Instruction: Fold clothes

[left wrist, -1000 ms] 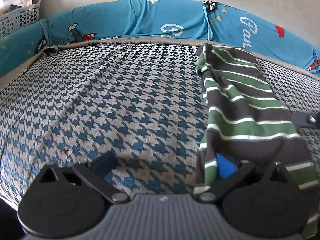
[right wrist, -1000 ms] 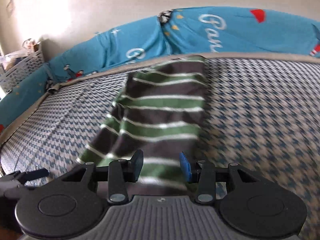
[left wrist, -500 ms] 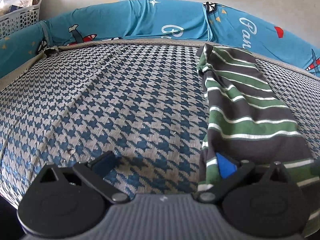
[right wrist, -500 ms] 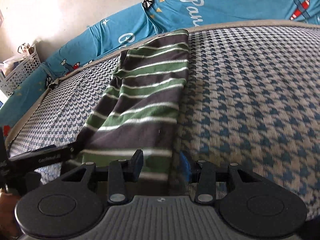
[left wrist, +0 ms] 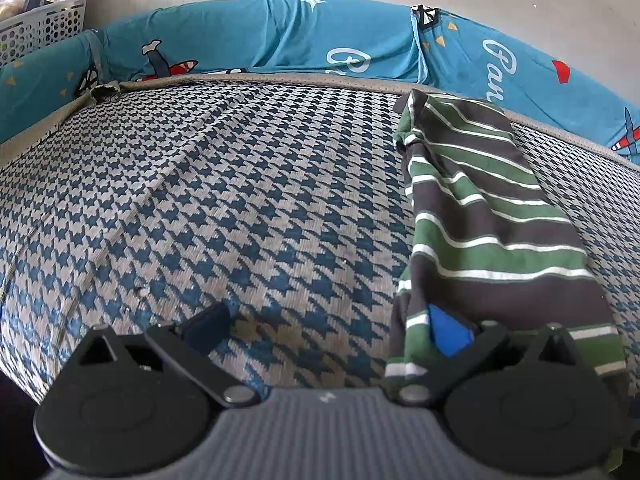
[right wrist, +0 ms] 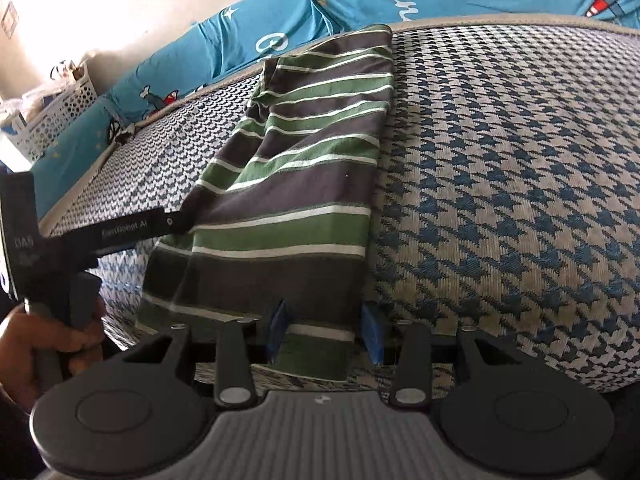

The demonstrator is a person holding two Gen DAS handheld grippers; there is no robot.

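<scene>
A grey-and-green striped garment (left wrist: 492, 216) lies folded in a long strip on the houndstooth bed cover (left wrist: 240, 200), running from the near edge toward the far bumper. My left gripper (left wrist: 328, 328) is open wide; its right blue pad (left wrist: 448, 332) is tucked against the garment's near left edge, while its left finger rests over bare cover. In the right wrist view the garment (right wrist: 304, 168) fills the middle. My right gripper (right wrist: 325, 330) is open and straddles the garment's near right corner, with the hem lying flat between its pads. The left gripper's finger (right wrist: 152, 226) touches the cloth's left edge.
Blue cushions with aeroplane prints (left wrist: 280, 48) line the far and left sides of the bed. A white perforated basket (left wrist: 40, 28) stands beyond the far left corner. A person's hand (right wrist: 36, 340) holds the left gripper's handle. The bed's near edge lies just below both grippers.
The right gripper has travelled rightward and slightly down to the garment's near right corner, and its finger has left the left wrist view. The left gripper has stayed put.
</scene>
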